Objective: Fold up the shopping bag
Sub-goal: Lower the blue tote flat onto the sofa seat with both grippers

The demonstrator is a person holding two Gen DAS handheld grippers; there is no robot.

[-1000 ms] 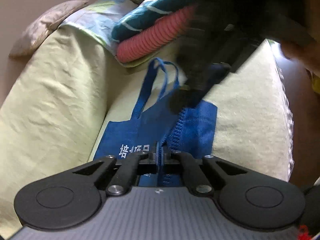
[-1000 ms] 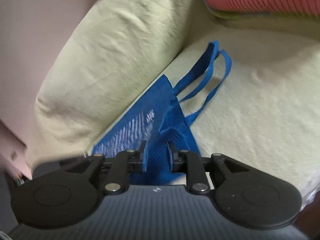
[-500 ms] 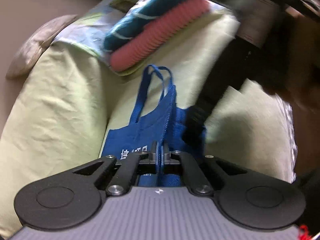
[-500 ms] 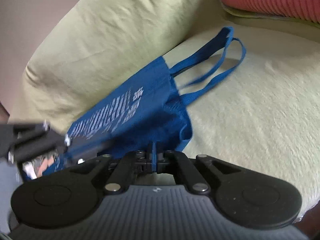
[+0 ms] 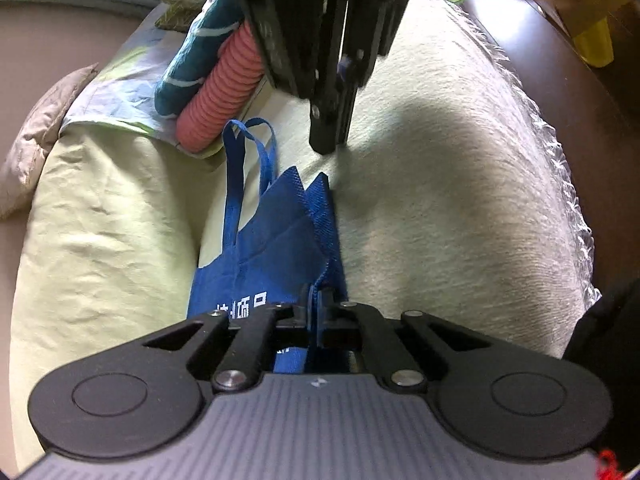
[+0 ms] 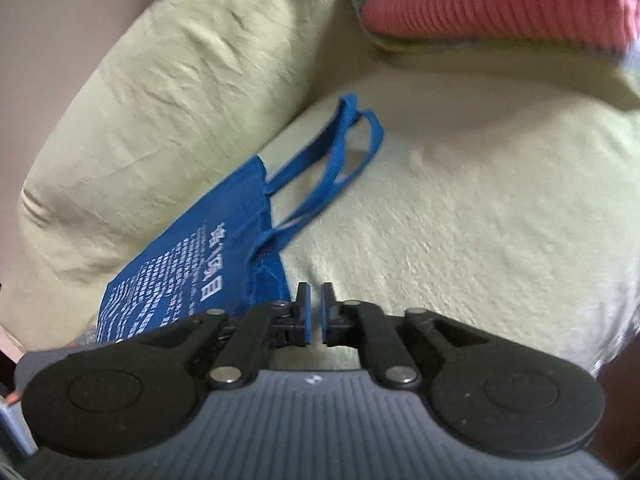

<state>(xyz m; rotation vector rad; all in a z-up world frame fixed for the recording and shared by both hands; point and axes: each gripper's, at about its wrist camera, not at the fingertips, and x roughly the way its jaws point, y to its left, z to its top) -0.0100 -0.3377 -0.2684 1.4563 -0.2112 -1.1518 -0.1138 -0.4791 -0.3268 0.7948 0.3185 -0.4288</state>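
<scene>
1 gripper, right gripper (image 6: 316,312), released shopping bag (image 6: 192,264), left gripper (image 5: 316,312) still clamped

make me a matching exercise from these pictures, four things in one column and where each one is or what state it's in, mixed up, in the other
Things:
1. left tool
2. right tool
3. bag handles
4. pink roll

States:
A. slightly apart, holding nothing
B. stretched out on the yellow cover
C. shut on the bag's edge
D. on the folded pile at the far end

Pairs: 1-C, 2-A, 3-B, 4-D
</scene>
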